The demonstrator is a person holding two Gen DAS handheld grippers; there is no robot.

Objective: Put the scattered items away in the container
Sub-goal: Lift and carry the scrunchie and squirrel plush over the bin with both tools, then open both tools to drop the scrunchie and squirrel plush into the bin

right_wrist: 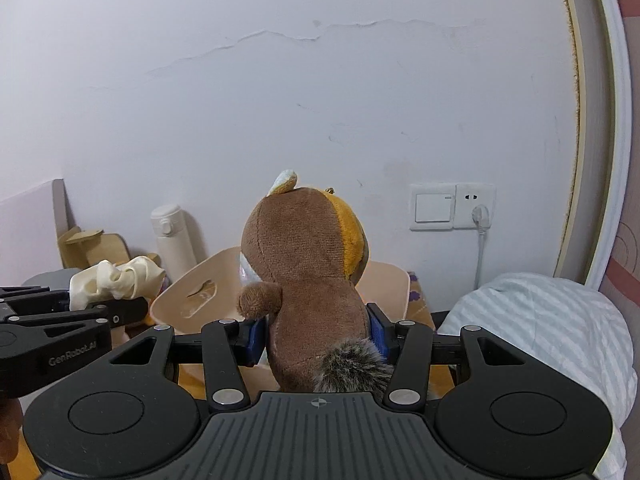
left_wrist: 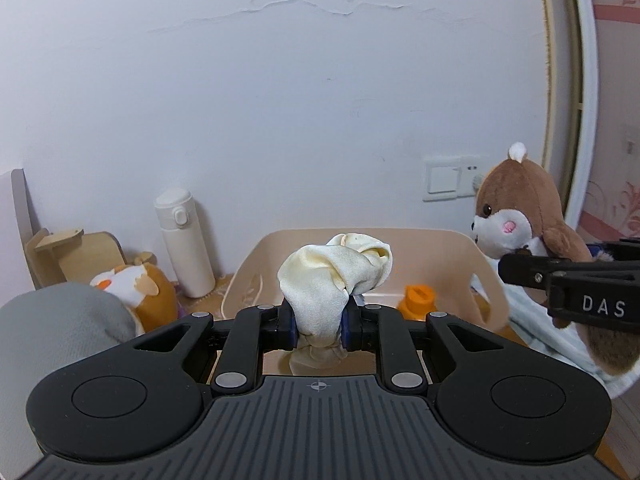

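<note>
My left gripper [left_wrist: 319, 326] is shut on a cream knotted cloth [left_wrist: 336, 276], held in front of a beige plastic bin [left_wrist: 256, 264]. An orange item [left_wrist: 418, 300] lies inside the bin. My right gripper [right_wrist: 316, 336] is shut on a brown plush squirrel [right_wrist: 312, 272] with a grey furry tail, held just before the bin [right_wrist: 192, 296]. The squirrel also shows at the right of the left wrist view [left_wrist: 516, 216], and the cloth at the left of the right wrist view [right_wrist: 116, 280]. An orange and white plush [left_wrist: 140, 288] lies left of the bin.
A white thermos [left_wrist: 184, 240] and a wooden stand [left_wrist: 76, 256] stand against the wall at left. A grey cushion [left_wrist: 52, 332] is at the near left. A striped pillow [right_wrist: 552, 328] lies at right below a wall socket [right_wrist: 452, 206].
</note>
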